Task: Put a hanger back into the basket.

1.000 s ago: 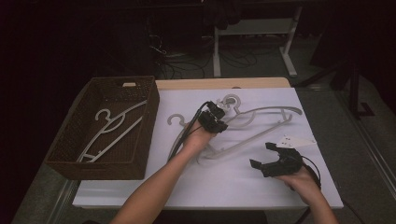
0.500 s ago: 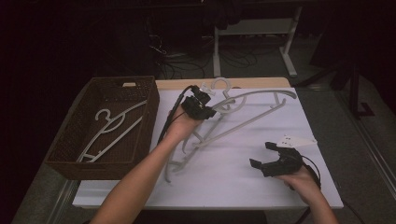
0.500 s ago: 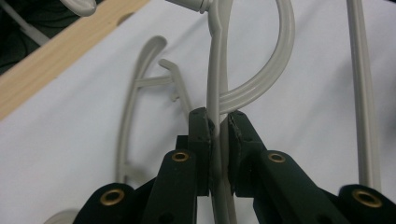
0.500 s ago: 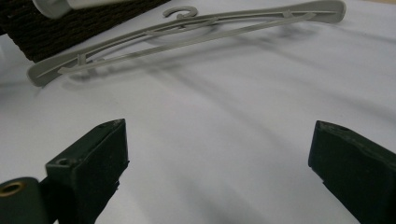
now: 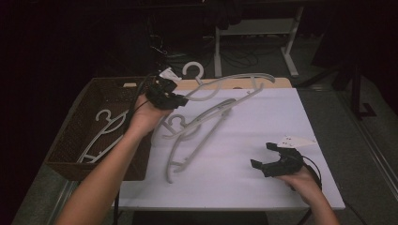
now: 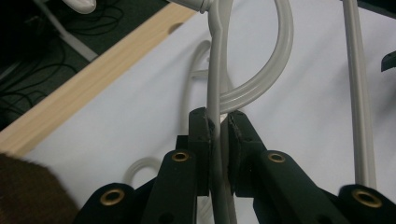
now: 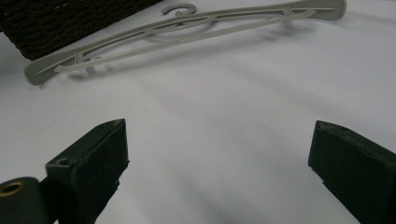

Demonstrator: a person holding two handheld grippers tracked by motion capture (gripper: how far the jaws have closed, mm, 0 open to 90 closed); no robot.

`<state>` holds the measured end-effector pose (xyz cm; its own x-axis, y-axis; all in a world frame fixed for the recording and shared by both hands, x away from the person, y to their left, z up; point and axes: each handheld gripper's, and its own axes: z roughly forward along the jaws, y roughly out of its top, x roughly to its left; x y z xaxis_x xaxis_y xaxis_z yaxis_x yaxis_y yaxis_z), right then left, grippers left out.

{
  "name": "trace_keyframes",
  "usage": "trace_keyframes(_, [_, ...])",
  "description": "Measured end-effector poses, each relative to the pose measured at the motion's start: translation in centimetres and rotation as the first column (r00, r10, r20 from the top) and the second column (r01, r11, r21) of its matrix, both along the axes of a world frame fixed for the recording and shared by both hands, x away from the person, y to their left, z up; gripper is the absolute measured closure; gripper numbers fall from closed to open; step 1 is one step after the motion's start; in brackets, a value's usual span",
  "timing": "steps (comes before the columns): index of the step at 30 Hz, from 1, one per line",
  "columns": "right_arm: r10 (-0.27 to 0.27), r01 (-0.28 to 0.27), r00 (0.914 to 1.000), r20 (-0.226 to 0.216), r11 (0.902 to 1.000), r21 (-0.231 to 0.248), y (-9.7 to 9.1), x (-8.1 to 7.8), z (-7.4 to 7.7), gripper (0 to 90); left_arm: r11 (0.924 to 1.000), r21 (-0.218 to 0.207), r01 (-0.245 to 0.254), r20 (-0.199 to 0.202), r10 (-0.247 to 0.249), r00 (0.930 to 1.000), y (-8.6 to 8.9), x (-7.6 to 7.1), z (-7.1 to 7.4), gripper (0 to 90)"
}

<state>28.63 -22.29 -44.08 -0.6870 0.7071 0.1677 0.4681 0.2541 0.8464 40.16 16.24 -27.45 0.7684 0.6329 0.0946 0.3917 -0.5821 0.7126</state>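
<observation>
White cloth covers the table; from above, the left gripper lifts a hanger beside the basket; swing it clear of the rim. Its own view shows jaws clamped on the hanger's thin bar, so keep it level. Right gripper waits with jaws wide apart, holding nothing, above the cloth.

No readable text, label, brand, number or sign anywhere on the things here
</observation>
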Motion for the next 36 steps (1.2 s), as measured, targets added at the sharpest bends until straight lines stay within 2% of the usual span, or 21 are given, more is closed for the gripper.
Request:
trace_keyframes(6, [-0.001, 0.001, 1.0, 0.002, 1.0, -0.003, 0.1, 0.1, 0.0, 4.5, 0.9983, -0.012, -0.056, 0.026, 0.057, 0.9981, 4.9, -0.6, 1.4, 81.8])
trace_keyframes(11, [-0.005, 0.005, 1.0, -0.003, 1.0, -0.007, 0.1, 0.1, -0.1, 4.5, 0.9949, -0.008, -0.101, 0.045, 0.101, 0.9939, 9.4, -1.0, 2.0, 81.8])
trace_keyframes(14, [-0.007, 0.007, 1.0, -0.004, 0.9999, -0.007, 0.1, 0.2, -0.1, 4.5, 0.9884, 0.004, -0.152, 0.057, 0.151, 0.9868, 12.4, -1.2, 2.1, 81.8])
trace_keyframes(22, [-0.013, 0.013, 0.9998, -0.012, 0.9999, -0.011, 0.0, 0.3, -0.3, 4.6, 0.9716, 0.019, -0.236, 0.079, 0.234, 0.9691, 18.9, -1.5, 1.4, 81.8])
trace_keyframes(25, [-0.014, 0.013, 0.9998, -0.015, 0.9998, -0.016, 0.1, 0.3, -0.3, 4.6, 0.9623, 0.036, -0.27, 0.079, 0.266, 0.9607, 21.1, -1.6, 0.6, 81.8])
trace_keyframes(29, [-0.018, 0.018, 0.9997, -0.017, 0.9997, -0.017, 0.1, 0.3, -0.3, 4.6, 0.9458, 0.055, -0.32, 0.07, 0.316, 0.9461, 23.8, -1.7, -0.6, 81.8])
trace_keyframes(32, [-0.02, 0.02, 0.9996, -0.018, 0.9996, -0.018, 0.1, 0.3, -0.4, 4.6, 0.9299, 0.068, -0.362, 0.065, 0.357, 0.9317, 25.8, -2.0, -1.2, 81.8])
trace_keyframes(36, [-0.023, 0.022, 0.9995, -0.02, 0.9995, -0.022, 0.1, 0.3, -0.4, 4.6, 0.9135, 0.083, -0.398, 0.065, 0.394, 0.9169, 27.7, -2.3, -1.6, 81.9])
